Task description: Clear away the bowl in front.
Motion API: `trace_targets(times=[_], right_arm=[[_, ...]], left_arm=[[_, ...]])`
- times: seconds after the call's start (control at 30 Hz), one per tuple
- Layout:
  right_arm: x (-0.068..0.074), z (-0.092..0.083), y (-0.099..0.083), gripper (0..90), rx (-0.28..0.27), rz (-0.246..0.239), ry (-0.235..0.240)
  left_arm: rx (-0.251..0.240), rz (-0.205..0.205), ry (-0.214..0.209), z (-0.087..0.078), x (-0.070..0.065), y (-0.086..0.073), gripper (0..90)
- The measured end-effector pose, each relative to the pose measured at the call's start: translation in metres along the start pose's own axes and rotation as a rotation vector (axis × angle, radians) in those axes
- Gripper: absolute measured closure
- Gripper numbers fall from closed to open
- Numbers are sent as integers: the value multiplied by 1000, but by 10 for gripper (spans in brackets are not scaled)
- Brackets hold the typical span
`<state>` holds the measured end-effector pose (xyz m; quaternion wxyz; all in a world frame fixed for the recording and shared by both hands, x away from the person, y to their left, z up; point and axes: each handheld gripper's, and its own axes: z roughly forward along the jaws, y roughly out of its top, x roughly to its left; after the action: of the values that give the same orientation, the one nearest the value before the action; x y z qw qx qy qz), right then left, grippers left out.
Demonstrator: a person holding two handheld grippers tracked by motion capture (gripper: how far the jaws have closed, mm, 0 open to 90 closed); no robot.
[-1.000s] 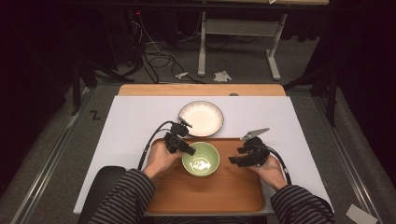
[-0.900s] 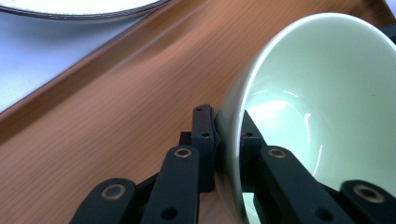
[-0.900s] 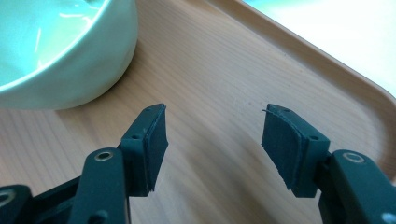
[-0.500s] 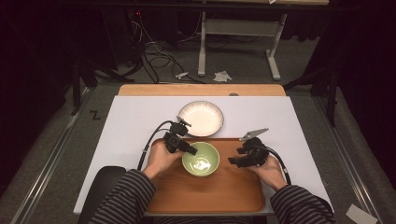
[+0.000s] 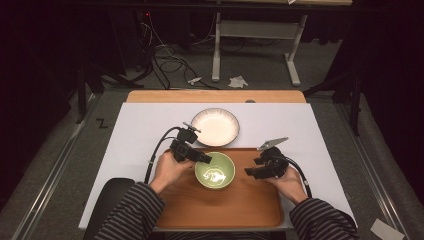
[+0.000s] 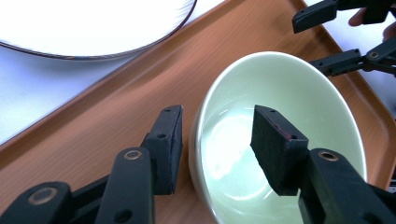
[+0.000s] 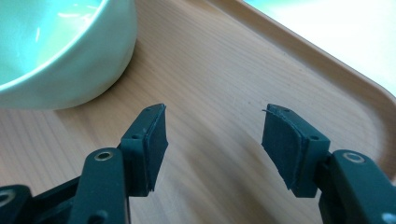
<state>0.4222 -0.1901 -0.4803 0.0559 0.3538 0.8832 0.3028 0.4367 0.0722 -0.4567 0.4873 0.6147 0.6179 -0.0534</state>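
My left gripper (image 6: 217,140) straddles the near rim of the green bowl (image 6: 299,107): one jaw stands outside the wall, the other hangs inside over the hollow. The jaws have just been opening, and the pads are now clear of the rim on both sides, so I have let go and grip nothing, though the rim is between them. The bowl sits upright on the wooden tray (image 5: 240,205), toward its far edge and about midway across it. From the high view my left gripper (image 5: 200,157) reaches in at the bowl's (image 5: 215,171) left side, and my right gripper (image 5: 252,171) waits just to its right, apart from it. In the right gripper view my right gripper (image 7: 212,135) has its jaws spread wide over bare tray wood (image 7: 224,84), nothing between the pads, with the bowl's (image 7: 60,56) outer wall off to the upper left. Beyond the tray, on the white tabletop (image 5: 140,130), lies the white plate (image 5: 215,126), near the bowl but not touching it
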Motion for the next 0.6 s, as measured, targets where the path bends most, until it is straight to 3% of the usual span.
trace_targets(times=[0.13,0.17,0.6], right_arm=[[1,0,0,415,5,-15,-6],[1,0,0,415,4,-19,-6],[0,1,-1,415,2,-14,0]], left_arm=[[17,42,-6,-12,3,4,527],[4,23,-5,-14,1,5,525],[-31,23,10,-31,4,10,509]])
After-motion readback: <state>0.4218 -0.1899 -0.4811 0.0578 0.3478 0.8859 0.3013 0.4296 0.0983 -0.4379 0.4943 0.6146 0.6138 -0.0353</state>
